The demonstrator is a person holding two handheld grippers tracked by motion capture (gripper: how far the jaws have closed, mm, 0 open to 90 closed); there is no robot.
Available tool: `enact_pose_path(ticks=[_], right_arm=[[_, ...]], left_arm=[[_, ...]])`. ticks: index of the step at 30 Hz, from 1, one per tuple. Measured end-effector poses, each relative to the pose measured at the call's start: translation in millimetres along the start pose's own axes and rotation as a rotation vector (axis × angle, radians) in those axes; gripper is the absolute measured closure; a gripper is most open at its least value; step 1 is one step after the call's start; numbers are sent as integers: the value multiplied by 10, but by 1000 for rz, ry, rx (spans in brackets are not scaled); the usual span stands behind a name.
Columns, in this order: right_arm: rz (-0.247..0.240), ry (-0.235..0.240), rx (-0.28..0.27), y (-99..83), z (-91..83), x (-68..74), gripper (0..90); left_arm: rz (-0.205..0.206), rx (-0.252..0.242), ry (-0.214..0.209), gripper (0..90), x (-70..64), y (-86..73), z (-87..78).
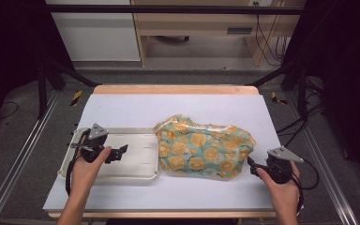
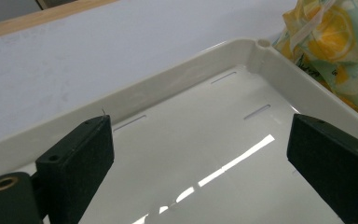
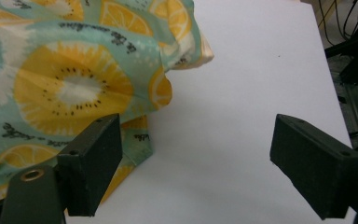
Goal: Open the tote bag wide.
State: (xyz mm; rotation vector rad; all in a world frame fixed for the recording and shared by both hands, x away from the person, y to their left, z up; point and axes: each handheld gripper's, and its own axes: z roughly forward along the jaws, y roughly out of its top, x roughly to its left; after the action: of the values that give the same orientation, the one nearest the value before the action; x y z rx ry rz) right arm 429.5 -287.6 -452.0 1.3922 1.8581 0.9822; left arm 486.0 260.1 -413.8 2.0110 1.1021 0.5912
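A crumpled teal fabric bag printed with orange citrus slices [image 1: 204, 147] lies centre-right in the high view, beside an empty cream plastic tray [image 1: 143, 174] at centre-left. The left gripper [image 1: 120, 152] hovers wide open over the tray; the right gripper [image 1: 252, 166] gapes empty at the bag's lower-right corner. Nothing looks grasped or moved yet.
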Motion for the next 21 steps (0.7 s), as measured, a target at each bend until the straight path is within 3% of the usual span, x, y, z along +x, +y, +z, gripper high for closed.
enact_pose_path(ticks=[7,10,11,13,16,21], right_arm=[[-27,33,-14,238,-149,30,258],[-97,65,-11,512,-260,43,286],[-97,65,-11,512,-260,43,286],[-144,97,-10,724,-289,68,280],[-163,153,28,882,-233,100,218],[-190,181,28,1058,-133,134,163]], left_arm=[[12,-34,17,70,12,35,-77],[14,-38,18,69,14,45,-100],[13,-38,17,69,13,49,-104],[14,-40,8,69,13,58,-113],[21,-37,-6,69,2,64,-122],[20,-37,-22,69,-11,57,-127]])
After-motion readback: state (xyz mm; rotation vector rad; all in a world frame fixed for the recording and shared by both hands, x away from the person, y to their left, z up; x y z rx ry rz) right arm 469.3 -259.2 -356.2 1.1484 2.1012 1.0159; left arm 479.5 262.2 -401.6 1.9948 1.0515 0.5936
